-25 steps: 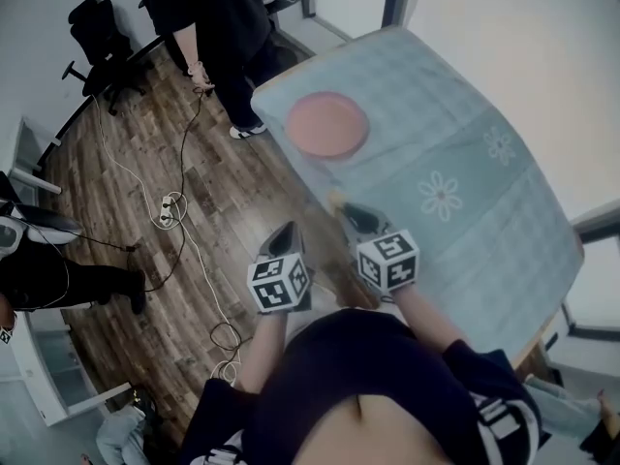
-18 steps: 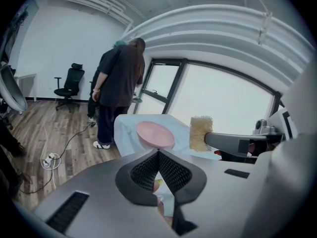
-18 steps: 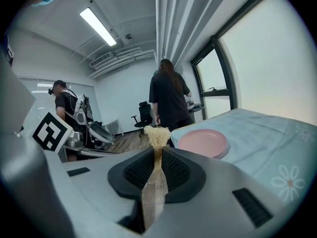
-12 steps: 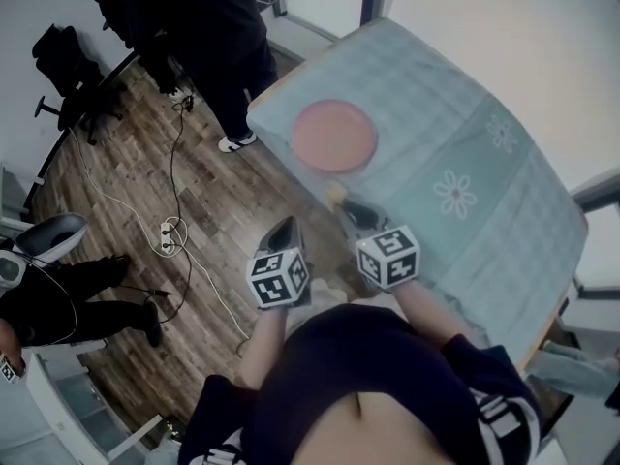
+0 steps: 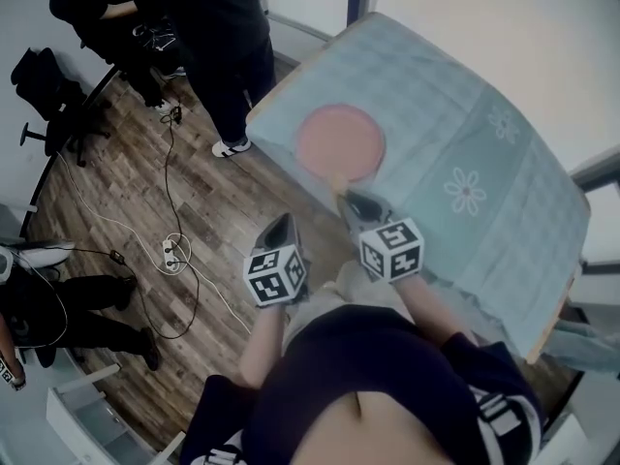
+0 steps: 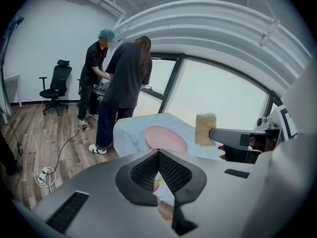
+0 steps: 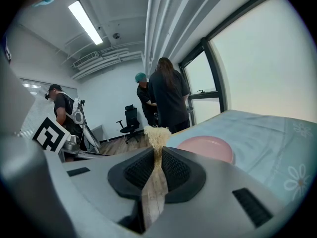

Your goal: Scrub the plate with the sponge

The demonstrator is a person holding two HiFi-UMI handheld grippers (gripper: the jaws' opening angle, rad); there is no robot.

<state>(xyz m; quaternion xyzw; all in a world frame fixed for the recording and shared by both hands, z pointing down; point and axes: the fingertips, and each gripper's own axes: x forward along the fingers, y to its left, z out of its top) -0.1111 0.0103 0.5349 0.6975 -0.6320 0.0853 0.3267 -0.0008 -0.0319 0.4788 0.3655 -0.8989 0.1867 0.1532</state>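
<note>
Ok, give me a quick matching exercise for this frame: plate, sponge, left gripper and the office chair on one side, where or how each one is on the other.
Things:
1. plate
2. sponge
3. left gripper
4. office chair

Place or state:
A. jaws together, nothing between them
B. standing on the wooden floor
C. lying on the blue tablecloth
D. clamped in the jaws of the right gripper

Pairs: 1-C, 2-D, 3-A, 4-B.
</note>
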